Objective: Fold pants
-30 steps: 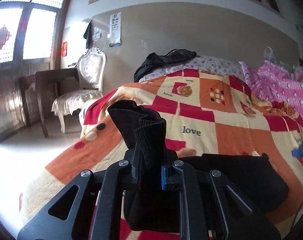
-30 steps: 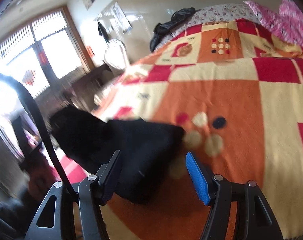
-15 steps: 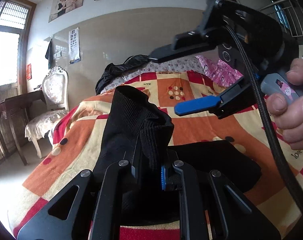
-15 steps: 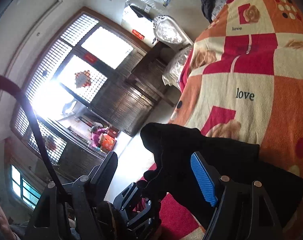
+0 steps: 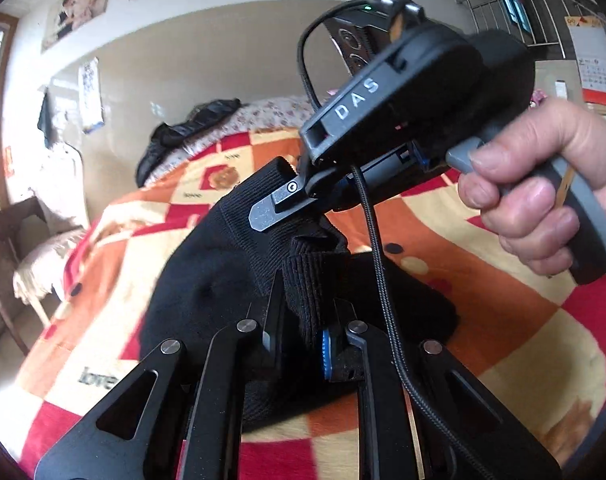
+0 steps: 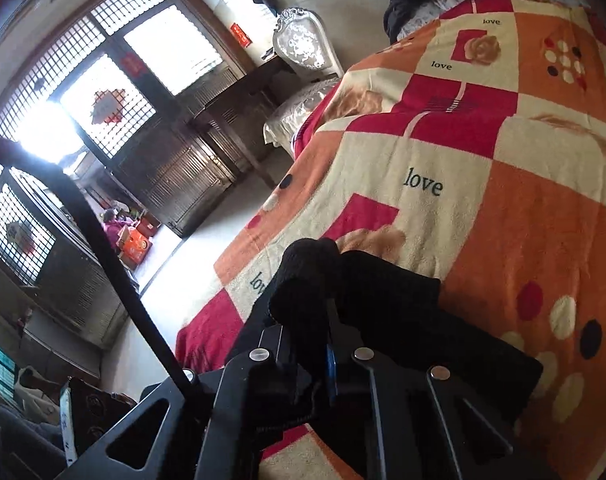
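Right up close in my left wrist view, my left gripper (image 5: 299, 336) is clamped tight on a bunched ribbed band of the black pants (image 5: 223, 280), knit fabric squeezed between the black finger and the blue-padded one. One pair of pants, two grippers, and both are on it. Just above that, my right gripper (image 5: 263, 216) comes in from the right with its flat grey finger tip lying against another fold of the same ribbed band; its jaws are closing with cloth between them. The person's hand (image 5: 543, 184) wraps the grey handle, and one braided black cable (image 5: 379, 264) hangs down from the body.

Over to my right wrist view: the right gripper (image 6: 307, 360) has a thick roll of that black knit pinched between its fingers, the roll poking up past the tips. The rest of the pants lies in a soft dark heap on the blanket (image 6: 523, 220), near the bed's closer edge.

The blanket is fleecy, a checker of orange, red and cream squares with roses, dots and the word "love". Further off, one dark jacket (image 5: 187, 132) is slumped at the head of the bed. Beyond the bed's edge stands one ornate white chair (image 6: 303, 44), and behind it the latticed windows (image 6: 103, 80), glaring bright.
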The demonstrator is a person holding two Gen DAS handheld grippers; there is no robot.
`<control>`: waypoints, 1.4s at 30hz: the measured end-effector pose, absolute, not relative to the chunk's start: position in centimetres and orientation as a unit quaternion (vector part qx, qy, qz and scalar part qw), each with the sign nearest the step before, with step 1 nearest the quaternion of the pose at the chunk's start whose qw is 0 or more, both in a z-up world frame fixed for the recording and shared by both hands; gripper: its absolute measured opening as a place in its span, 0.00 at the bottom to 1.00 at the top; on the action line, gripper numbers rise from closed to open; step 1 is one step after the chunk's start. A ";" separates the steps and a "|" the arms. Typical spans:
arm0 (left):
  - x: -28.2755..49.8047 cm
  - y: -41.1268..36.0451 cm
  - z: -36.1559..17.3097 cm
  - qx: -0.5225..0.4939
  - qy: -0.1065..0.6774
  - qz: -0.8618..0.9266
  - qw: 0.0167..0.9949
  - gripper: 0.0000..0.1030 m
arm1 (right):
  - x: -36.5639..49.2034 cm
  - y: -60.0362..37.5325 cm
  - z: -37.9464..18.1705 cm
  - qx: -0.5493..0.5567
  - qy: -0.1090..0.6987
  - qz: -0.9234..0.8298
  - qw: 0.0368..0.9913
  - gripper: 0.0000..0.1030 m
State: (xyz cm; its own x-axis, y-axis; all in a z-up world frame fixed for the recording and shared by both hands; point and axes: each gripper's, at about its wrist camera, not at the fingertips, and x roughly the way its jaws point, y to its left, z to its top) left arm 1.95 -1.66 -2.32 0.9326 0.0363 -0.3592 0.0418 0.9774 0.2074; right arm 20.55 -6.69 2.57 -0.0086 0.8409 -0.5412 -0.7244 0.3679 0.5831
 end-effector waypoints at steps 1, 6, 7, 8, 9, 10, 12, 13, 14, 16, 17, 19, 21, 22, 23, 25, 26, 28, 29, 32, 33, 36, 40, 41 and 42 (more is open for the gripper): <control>2.2 -2.0 -2.4 0.102 0.190 -0.008 0.976 0.11 | 20.8 -7.4 2.1 0.068 0.441 0.551 0.705 0.09; 3.6 -3.8 -3.1 0.087 0.226 -0.034 0.970 0.11 | 22.9 -10.7 -1.5 0.106 0.470 0.529 0.699 0.09; 3.9 -4.2 -3.3 0.089 0.234 -0.036 0.968 0.11 | 23.3 -11.3 -2.3 0.118 0.476 0.527 0.694 0.09; 4.2 -4.6 -3.4 0.090 0.240 -0.041 0.966 0.12 | 23.6 -11.7 -2.7 0.122 0.478 0.523 0.695 0.09; 4.3 -4.9 -3.5 0.090 0.246 -0.048 0.964 0.12 | 23.8 -12.0 -3.0 0.126 0.480 0.519 0.696 0.09; 4.3 -5.0 -3.7 0.091 0.249 -0.054 0.963 0.13 | 24.1 -12.3 -3.3 0.131 0.480 0.516 0.698 0.09; 4.3 -5.2 -3.8 0.090 0.254 -0.071 0.960 0.14 | 24.5 -12.7 -3.7 0.136 0.482 0.510 0.699 0.09; 4.4 -5.2 -3.9 0.087 0.257 -0.080 0.959 0.14 | 24.8 -12.9 -4.0 0.141 0.484 0.508 0.698 0.09; 4.5 -5.1 -3.9 0.082 0.264 -0.092 0.957 0.14 | 24.9 -12.9 -4.2 0.139 0.487 0.509 0.696 0.09; 4.2 -5.3 -4.0 0.072 0.279 -0.119 0.950 0.14 | 25.3 -13.0 -5.0 0.135 0.494 0.501 0.698 0.10; 4.1 -5.3 -3.7 0.070 0.281 -0.128 0.948 0.14 | 25.7 -13.4 -5.7 0.145 0.500 0.492 0.697 0.12; 3.0 -4.9 -3.2 0.067 0.270 -0.128 0.952 0.14 | 25.7 -14.7 -5.9 0.172 0.497 0.490 0.695 0.13; 2.2 -3.9 -2.2 0.048 0.260 -0.109 0.958 0.14 | 25.1 -15.9 -4.9 0.171 0.478 0.469 0.723 0.16; 1.6 -3.5 -2.0 0.033 0.255 -0.100 0.961 0.14 | 24.7 -16.8 -4.1 0.169 0.466 0.457 0.739 0.18; 1.4 -2.5 -1.4 0.015 0.250 -0.087 0.964 0.14 | 24.1 -17.4 -3.1 0.157 0.450 0.438 0.763 0.18; 0.9 0.1 0.4 -0.025 0.231 -0.043 0.972 0.14 | 21.8 -17.7 -0.1 0.092 0.390 0.427 0.811 0.18; 1.0 1.6 1.3 -0.043 0.225 -0.016 0.973 0.14 | 20.2 -17.4 1.3 0.055 0.357 0.446 0.819 0.18; 1.8 4.6 3.0 -0.081 0.231 0.020 0.969 0.14 | 16.3 -15.8 3.6 -0.022 0.295 0.501 0.813 0.18; 2.5 6.2 3.7 -0.109 0.243 0.034 0.963 0.14 | 14.7 -15.0 4.2 -0.057 0.273 0.523 0.806 0.18; 4.7 9.5 4.2 -0.193 0.286 0.019 0.938 0.16 | 10.9 -12.3 3.9 -0.152 0.222 0.572 0.775 0.19; 5.7 9.9 4.1 -0.218 0.305 -0.007 0.927 0.17 | 10.5 -11.3 3.4 -0.179 0.212 0.579 0.766 0.19; 7.6 9.0 3.0 -0.230 0.346 -0.050 0.908 0.18 | 11.0 -10.1 1.8 -0.222 0.213 0.573 0.760 0.28; 10.2 7.8 -0.2 -0.209 0.398 -0.032 0.893 0.18 | 13.3 -8.9 -0.7 -0.258 0.226 0.571 0.746 0.54; 10.9 7.5 -1.4 -0.204 0.417 -0.020 0.886 0.18 | 14.1 -8.8 -1.6 -0.261 0.244 0.564 0.744 0.56; 11.2 7.3 -2.5 -0.207 0.424 -0.018 0.882 0.17 | 14.9 -8.7 -2.5 -0.261 0.267 0.559 0.740 0.58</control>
